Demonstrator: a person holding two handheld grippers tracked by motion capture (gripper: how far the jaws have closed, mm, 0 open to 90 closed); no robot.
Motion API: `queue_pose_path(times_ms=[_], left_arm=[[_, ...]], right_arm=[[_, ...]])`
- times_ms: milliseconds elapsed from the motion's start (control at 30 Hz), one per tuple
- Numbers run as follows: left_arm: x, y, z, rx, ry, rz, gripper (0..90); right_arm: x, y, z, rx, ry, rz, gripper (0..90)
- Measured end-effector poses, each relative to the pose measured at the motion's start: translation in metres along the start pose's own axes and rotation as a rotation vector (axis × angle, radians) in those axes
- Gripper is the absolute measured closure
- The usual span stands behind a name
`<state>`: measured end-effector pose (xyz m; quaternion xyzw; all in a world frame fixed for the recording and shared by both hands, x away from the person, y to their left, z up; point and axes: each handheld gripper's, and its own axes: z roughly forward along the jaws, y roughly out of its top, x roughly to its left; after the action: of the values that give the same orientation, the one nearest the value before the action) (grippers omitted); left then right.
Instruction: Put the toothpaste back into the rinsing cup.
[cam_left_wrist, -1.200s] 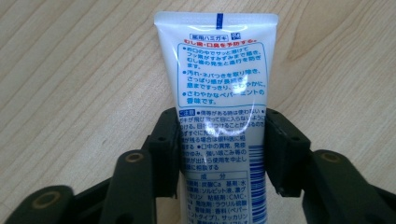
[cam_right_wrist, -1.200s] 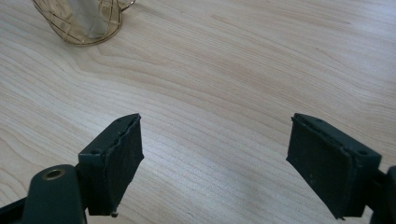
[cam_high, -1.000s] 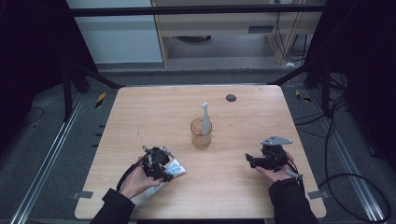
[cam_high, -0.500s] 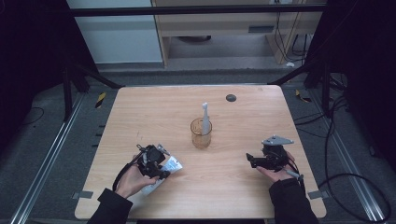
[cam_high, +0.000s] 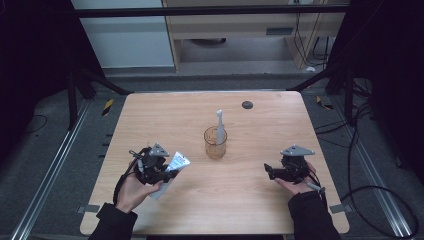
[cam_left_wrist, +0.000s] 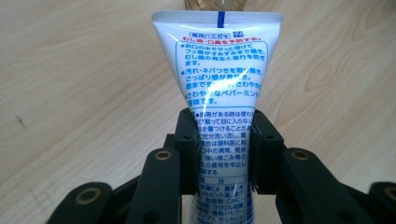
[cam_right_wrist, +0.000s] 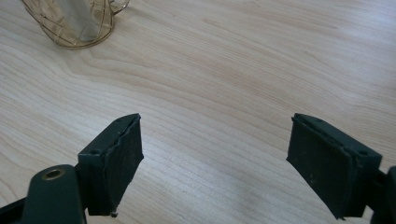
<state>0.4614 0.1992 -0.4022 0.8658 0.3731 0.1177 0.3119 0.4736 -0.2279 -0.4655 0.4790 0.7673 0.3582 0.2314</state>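
Observation:
My left gripper (cam_high: 167, 172) is shut on a white toothpaste tube (cam_high: 174, 166) with blue print, held at the front left of the wooden table (cam_high: 165, 120). In the left gripper view the tube (cam_left_wrist: 218, 65) stands between the two black jaws, its flat crimped end pointing away toward the glass. A clear amber glass cup (cam_high: 215, 143) sits mid-table with a white toothbrush (cam_high: 219, 126) upright in it. My right gripper (cam_high: 268, 170) rests low at the front right, open, with bare wood between its pads (cam_right_wrist: 116, 158). The cup's base (cam_right_wrist: 74, 23) shows at the top left of the right gripper view.
A small dark round object (cam_high: 247, 104) lies near the table's far edge, right of centre. Black frame legs and cables stand on the floor around the table. A pale cabinet stands behind the table.
The left hand has shifted slightly with the tube, which now angles up to the right toward the cup. The right gripper has stayed put.

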Motion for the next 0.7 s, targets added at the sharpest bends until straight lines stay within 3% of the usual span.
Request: queue_pose_path(times_ms=[367, 700], left_arm=[[0.007, 0.005, -0.007, -0.137, 0.09, -0.039, 68.5], [0.014, 0.034, -0.014, -0.262, 0.137, -0.065, 68.6]], right_arm=[[-0.001, 0.0, -0.002, -0.027, -0.019, 0.001, 17.1], [-0.003, -0.001, -0.002, -0.029, -0.025, 0.0, 16.8]])
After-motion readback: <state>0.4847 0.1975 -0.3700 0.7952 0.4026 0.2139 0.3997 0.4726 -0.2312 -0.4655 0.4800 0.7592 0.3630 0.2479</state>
